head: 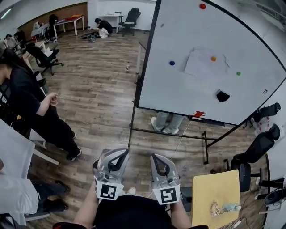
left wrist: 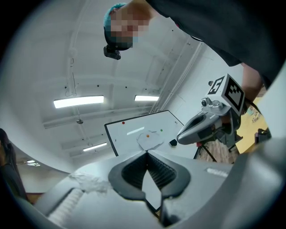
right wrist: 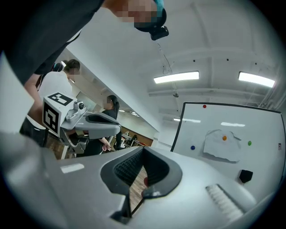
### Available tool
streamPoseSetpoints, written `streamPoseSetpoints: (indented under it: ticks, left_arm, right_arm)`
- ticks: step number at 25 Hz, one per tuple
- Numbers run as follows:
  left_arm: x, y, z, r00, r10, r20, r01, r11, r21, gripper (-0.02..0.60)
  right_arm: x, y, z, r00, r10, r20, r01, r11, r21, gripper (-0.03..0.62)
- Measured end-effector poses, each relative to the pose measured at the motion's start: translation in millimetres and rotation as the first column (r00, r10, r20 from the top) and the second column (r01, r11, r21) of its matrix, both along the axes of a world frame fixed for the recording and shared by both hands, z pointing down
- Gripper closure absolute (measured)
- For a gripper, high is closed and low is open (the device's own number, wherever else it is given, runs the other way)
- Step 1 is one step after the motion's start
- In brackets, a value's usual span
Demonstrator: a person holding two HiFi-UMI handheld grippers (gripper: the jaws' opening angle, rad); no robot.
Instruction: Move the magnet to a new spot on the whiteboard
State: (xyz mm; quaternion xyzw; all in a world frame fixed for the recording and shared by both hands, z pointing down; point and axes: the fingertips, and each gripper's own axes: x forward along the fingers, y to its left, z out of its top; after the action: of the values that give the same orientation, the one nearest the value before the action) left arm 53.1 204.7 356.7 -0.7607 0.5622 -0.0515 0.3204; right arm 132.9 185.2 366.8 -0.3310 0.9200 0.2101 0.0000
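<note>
The whiteboard (head: 187, 85) stands ahead on the right, well beyond both grippers. On it are a red magnet (head: 202, 6), a blue magnet (head: 172, 63), a green magnet (head: 238, 73) and an orange magnet (head: 213, 58) pinning a sheet of paper (head: 203, 65). A black eraser (head: 222, 95) sits lower on the board. My left gripper (head: 118, 154) and right gripper (head: 156, 158) are held side by side close to my body, both shut and empty. The right gripper view shows the board (right wrist: 232, 134) past the shut right gripper (right wrist: 144, 150). In the left gripper view the left gripper (left wrist: 146, 153) is shut too.
Seated people (head: 31, 103) and office chairs (head: 44, 58) fill the left side. A yellow table (head: 216, 192) is at my lower right, with black chairs (head: 257, 150) beyond it. The board's stand legs (head: 178, 134) cross the wooden floor, and someone's feet (head: 163, 123) show behind the board.
</note>
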Motion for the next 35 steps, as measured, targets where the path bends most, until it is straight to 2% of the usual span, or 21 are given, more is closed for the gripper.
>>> streamPoseSetpoints:
  ticks: [7,16,18,28,35]
  left_arm:
    - [7,-24,4,1.000,0.005,-0.017,-0.005,1.000,-0.017,0.580]
    - [18,-89,15,0.993,0.112,-0.041,-0.113,0.993,-0.035,0.580]
    - [16,-109,10,0.991,0.134,-0.026,-0.135,0.991,-0.020,0.580]
    - [-17,-211,1,0.981,0.195,-0.025,-0.195,0.981,-0.020,0.580]
    - [-32,-265,-1,0.962,0.270,-0.038,-0.271,0.962,-0.023,0.580]
  right_arm:
    - [12,-18,7,1.000,0.011,-0.006,-0.011,1.000,-0.019,0.591]
    - [24,-71,14,0.993,0.120,-0.024,-0.120,0.993,-0.023,0.591]
    - [22,-89,14,0.990,0.138,-0.027,-0.139,0.990,-0.023,0.591]
    - [-9,-184,10,0.975,0.214,-0.059,-0.216,0.976,-0.030,0.591]
    - [-25,-236,3,0.951,0.297,-0.088,-0.300,0.954,-0.017,0.591]
